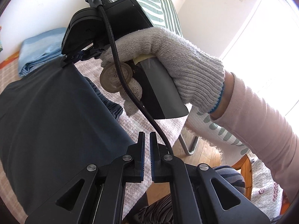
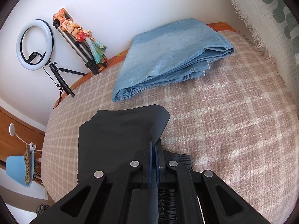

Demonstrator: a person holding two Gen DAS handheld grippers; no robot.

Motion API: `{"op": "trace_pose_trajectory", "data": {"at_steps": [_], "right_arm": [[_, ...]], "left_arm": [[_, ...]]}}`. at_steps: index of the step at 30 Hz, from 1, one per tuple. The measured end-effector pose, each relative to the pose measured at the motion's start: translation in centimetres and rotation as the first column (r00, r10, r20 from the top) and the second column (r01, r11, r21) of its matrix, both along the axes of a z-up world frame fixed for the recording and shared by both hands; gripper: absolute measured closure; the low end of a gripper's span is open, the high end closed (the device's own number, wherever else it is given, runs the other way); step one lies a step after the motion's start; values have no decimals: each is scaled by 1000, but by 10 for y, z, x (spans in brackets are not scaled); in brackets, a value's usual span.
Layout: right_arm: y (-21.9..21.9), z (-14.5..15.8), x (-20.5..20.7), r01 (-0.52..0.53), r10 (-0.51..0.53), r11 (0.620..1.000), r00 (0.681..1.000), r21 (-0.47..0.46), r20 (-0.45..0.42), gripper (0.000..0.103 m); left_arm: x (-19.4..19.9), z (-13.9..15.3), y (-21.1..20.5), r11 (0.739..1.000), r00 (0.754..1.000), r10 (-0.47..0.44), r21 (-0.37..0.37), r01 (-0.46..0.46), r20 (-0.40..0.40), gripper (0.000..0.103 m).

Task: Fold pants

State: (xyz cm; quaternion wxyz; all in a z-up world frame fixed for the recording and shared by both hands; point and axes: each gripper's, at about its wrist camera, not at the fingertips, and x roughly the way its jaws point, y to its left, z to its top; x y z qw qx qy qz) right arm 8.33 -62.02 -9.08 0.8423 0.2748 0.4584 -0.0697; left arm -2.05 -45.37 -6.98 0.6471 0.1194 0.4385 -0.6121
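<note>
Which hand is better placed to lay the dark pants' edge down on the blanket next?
Probably the right. The right hand-held gripper is shut on the dark pants, over the blanket. The left hand-held gripper looks empty beside the fabric.

1. The pants (image 2: 115, 134) are plain dark charcoal, close to black.
2. The folded jeans (image 2: 168, 56) are light blue denim, paler across the top.
3. The bed cover (image 2: 233, 121) is a dusty pink and cream check.
4. The mattress edge (image 2: 119, 54) shows orange.
5. The glove (image 1: 179, 59) is off-white knit with a blue cuff trim.
6. The sleeve (image 1: 261, 123) is pale pink.
7. The chair cover (image 1: 158, 5) is white with green stripes.
8. The ring light (image 2: 34, 44) is white on a black stand.
9. The scarf (image 2: 78, 31) on the tripod mixes orange, red and teal.
10. Both grippers, left (image 1: 147, 138) and right (image 2: 155, 143), are black with blue pads.
</note>
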Motion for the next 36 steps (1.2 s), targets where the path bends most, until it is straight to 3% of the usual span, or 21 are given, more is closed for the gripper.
{"op": "trace_pose_trajectory", "data": {"at_steps": [3,6,7,8,10,12,15,17,25,31,36], "right_arm": [[-1,-6,1,13,-14,999,1000,-34,-22,102],[1,-7,1,3,-7,997,999,-82,-51,89],[2,-5,0,-2,-4,995,998,-99,-62,76],[3,-1,-2,-2,-6,992,998,-124,-60,69],[6,12,-7,1,-7,985,999,-175,-38,68],[11,27,-11,6,-6,981,1000,-192,-2,66],[31,50,-10,-44,55,970,998,-239,40,63],[49,60,-3,-96,114,963,992,-251,59,60],[131,61,60,-347,375,898,925,-269,56,46],[168,32,113,-479,484,842,874,-250,-46,42],[192,4,149,-561,542,784,827,-267,-147,40]], "left_arm": [[2,1,15,1000,1000,19,3,-19,-8,96],[10,1,39,999,998,52,4,-52,-39,94],[14,2,48,998,997,66,4,-66,-33,94],[17,2,60,997,996,82,3,-81,-31,94],[21,2,86,993,992,116,1,-116,-40,91],[27,4,114,988,988,151,-11,-152,-29,80],[28,4,149,977,976,210,-40,-208,50,59],[36,-3,167,968,964,251,-39,-249,82,59],[51,-37,187,953,952,302,0,-302,55,59],[53,-52,180,954,953,299,16,-300,48,59],[61,-63,178,952,952,306,21,-306,-9,59]]}}
